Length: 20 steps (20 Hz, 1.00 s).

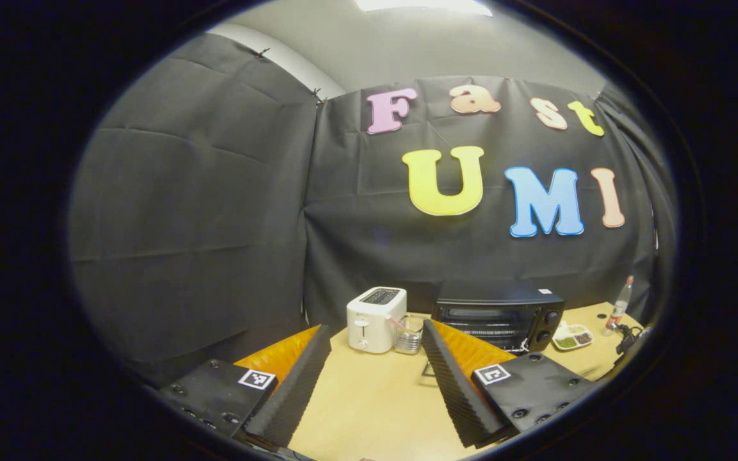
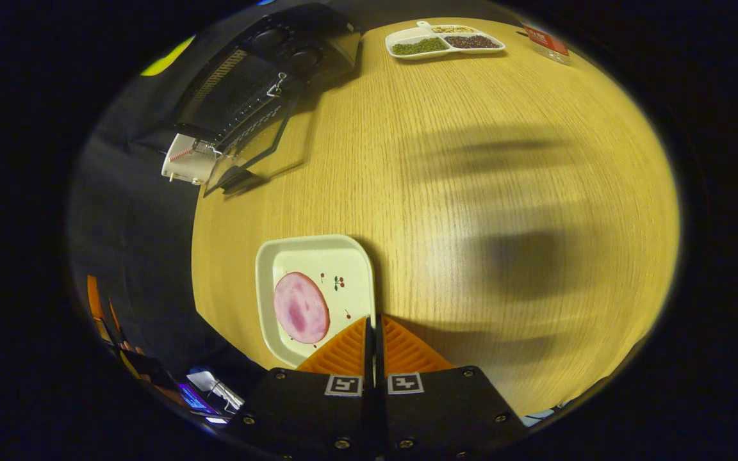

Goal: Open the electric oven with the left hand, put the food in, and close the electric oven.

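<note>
Holding your left claw [image 1: 375, 378] wide above the surface [image 1: 369, 397], you face the oven [image 1: 498, 318] at centre right. Your right claw [image 2: 374, 336] seems pinched on the plate [image 2: 314, 256] rim; the ham slice [image 2: 301, 307] lies lower left, long axis upward.

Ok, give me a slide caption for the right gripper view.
Right gripper shut on the plate rim, ham slice aboard, oven door open across the table.

We see the black electric oven [image 2: 260, 83] at the tabletop's [image 2: 471, 192] far edge, glass door dropped open; a pink ham slice [image 2: 301, 307] lies flat on the white square plate [image 2: 343, 269].
</note>
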Available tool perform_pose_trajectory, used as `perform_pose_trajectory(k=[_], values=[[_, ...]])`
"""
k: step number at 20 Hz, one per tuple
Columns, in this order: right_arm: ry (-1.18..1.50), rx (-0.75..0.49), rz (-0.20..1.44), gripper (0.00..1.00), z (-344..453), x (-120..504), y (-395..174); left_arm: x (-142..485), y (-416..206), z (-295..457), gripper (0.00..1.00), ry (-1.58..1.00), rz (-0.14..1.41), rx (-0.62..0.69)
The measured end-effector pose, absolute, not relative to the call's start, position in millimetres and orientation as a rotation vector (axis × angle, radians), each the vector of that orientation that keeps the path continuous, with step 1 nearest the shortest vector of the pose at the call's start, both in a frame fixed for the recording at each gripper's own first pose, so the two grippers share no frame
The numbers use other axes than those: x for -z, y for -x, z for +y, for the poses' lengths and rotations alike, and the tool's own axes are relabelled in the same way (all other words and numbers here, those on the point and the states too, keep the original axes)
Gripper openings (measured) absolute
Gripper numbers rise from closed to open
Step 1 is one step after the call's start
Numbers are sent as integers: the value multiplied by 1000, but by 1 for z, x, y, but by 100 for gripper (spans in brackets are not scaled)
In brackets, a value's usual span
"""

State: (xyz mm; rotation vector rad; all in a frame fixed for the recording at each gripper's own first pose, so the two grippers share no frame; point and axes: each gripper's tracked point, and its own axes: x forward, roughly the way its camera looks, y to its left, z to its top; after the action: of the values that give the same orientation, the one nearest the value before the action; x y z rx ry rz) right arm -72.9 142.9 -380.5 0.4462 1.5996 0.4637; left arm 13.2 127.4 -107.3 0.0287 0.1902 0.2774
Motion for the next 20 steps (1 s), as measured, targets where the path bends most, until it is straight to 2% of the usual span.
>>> perform_pose_trajectory(k=[2, 4, 5, 7, 9, 10, 11, 17, 19, 20], values=[[-518, -476, 1581, 0, 136, 370, 71, 105, -16, 126, 100, -38, 188, -267], [-559, -485, 1560, 0, 134, 360, 71, 105, -19, 124, 97, -37, 188, -258], [-586, -478, 1551, 1, 134, 355, 68, 106, -22, 123, 100, -35, 189, -252], [-651, -464, 1522, 0, 152, 341, 59, 106, -25, 122, 97, -39, 187, -242], [-690, -452, 1481, 0, 172, 331, 42, 109, -32, 118, 100, -38, 187, -229], [-707, -439, 1458, 0, 177, 324, 36, 109, -36, 116, 97, -35, 186, -219], [-730, -418, 1433, 0, 183, 318, 25, 110, -39, 116, 100, -34, 187, -213], [-832, -276, 1327, 0, 217, 307, -25, 117, -66, 116, 100, -23, 183, -173], [-882, -222, 1293, 0, 229, 309, -42, 122, -75, 120, 97, -28, 187, -162], [-911, -198, 1276, 0, 235, 309, -48, 123, -80, 123, 100, -29, 189, -157]])
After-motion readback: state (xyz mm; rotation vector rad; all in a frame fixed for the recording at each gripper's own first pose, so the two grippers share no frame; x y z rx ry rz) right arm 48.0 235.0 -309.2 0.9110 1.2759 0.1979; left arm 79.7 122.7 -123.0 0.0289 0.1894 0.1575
